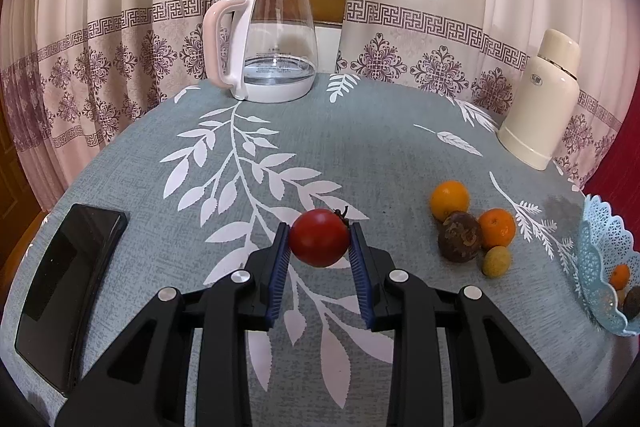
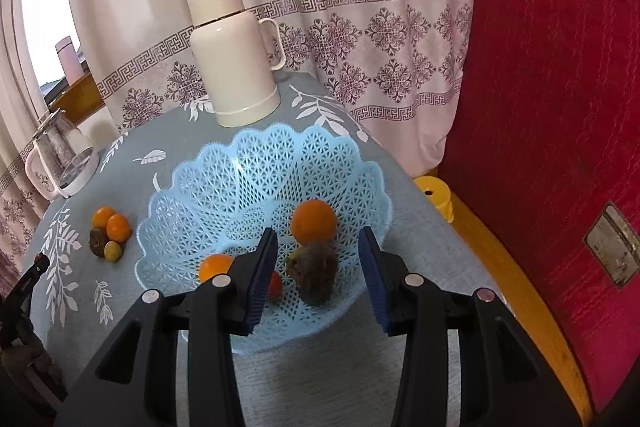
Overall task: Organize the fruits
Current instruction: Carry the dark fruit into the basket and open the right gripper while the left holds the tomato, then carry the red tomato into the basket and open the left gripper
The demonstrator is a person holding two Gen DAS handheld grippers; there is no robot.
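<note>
Curtained desk, fruit sorting roughly half done.
Left claw [image 1: 319,241] grips a red tomato [image 1: 319,243] above the desk [image 1: 360,155]; right claw [image 2: 318,279] hangs open, empty, over the blue basket [image 2: 264,163], which holds several fruits; four loose fruits [image 2: 107,233] wait just left of that basket.

Left wrist view: looks forward and down across the table [image 1: 360,155], close above it.
Right wrist view: looks down into the blue basket [image 2: 208,187], close.
Shared: basket, cream flask [image 1: 540,99], loose fruit cluster [image 2: 108,233].
</note>
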